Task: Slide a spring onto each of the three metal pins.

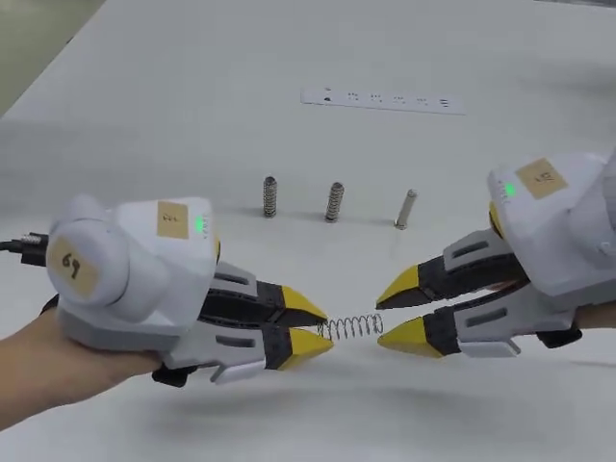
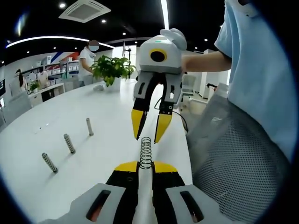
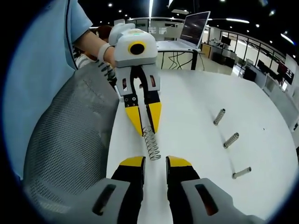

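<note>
Left tool (image 1: 320,327) clamped on one end of the spring (image 1: 352,326), held over the table (image 1: 192,115) — right tool (image 1: 393,310) agape at its free end, apparently not touching. The third pin (image 1: 406,209) stands bare.

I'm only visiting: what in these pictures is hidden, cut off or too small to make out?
1. Head view: the gripped end of the spring is hidden between the yellow tips of the left gripper.
2. Head view: how the bare pin is fixed to the table is too small to tell.
3. Head view: markings on the power strip are too small to read.
4. Head view: the right gripper is cut off by the right edge.
</note>
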Demonstrator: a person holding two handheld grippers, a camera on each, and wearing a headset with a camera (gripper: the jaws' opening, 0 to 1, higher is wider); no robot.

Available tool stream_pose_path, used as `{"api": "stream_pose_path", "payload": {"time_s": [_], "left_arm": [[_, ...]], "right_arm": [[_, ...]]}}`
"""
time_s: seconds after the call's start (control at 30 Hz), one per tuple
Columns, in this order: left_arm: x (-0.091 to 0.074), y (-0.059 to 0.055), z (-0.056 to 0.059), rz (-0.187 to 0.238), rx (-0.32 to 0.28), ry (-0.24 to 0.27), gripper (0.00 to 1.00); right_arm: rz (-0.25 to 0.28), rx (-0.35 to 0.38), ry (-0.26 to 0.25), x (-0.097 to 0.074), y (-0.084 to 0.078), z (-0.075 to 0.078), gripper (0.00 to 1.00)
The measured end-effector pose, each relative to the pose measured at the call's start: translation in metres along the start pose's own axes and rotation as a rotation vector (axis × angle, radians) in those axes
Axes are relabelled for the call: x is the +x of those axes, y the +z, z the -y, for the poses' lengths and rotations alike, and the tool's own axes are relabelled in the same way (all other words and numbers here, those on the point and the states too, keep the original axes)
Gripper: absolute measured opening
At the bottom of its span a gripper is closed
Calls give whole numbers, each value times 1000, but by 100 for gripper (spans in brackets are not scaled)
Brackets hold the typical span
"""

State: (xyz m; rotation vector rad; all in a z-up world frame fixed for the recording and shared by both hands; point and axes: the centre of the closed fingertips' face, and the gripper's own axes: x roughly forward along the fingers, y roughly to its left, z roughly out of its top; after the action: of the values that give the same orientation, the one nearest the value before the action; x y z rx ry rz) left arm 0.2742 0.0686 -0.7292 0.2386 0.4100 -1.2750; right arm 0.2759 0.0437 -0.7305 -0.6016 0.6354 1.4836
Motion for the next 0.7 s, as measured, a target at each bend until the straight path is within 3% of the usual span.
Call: {"api": "stream_pose_path", "payload": {"time_s": [0.27, 0.7], "left_arm": [[2, 0, 2, 8, -6, -5, 2], [3, -3, 1, 0, -17, -11, 2]], "right_arm": [[-17, -20, 26, 3, -1, -1, 9], [-35, -44, 41, 3, 1, -1, 8]]}}
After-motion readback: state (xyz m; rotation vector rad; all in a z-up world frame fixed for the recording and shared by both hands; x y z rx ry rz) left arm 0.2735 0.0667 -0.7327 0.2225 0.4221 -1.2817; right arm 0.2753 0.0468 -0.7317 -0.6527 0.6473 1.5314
